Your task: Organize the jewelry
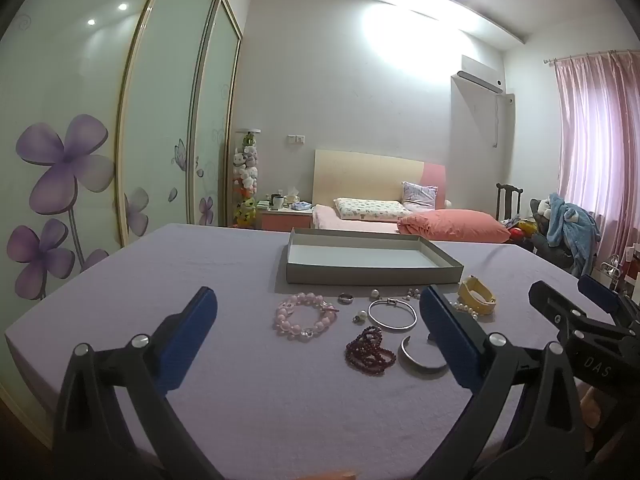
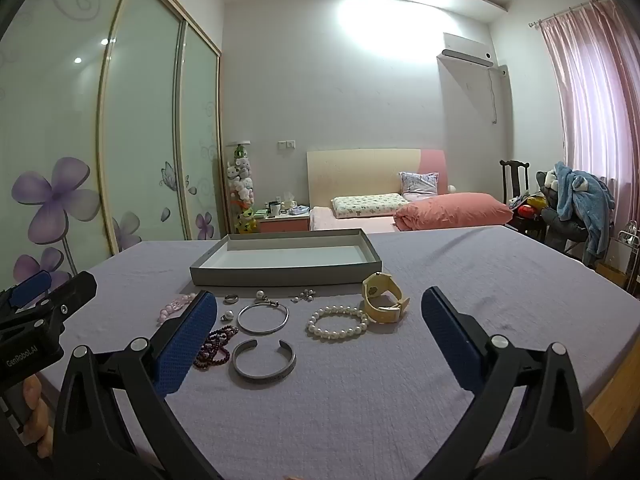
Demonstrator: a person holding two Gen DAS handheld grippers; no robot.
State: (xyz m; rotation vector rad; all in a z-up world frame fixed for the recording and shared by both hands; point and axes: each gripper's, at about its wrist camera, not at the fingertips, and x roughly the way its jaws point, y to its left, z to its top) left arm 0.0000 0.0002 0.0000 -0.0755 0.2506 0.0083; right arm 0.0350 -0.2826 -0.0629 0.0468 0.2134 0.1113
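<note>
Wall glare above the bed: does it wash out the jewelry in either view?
Left wrist view: glare stays on the wall; pink bead bracelet is evenly lit and sharp. Right wrist view: same, pearl bracelet is clear; fisheye bends the wardrobe doors.
</note>
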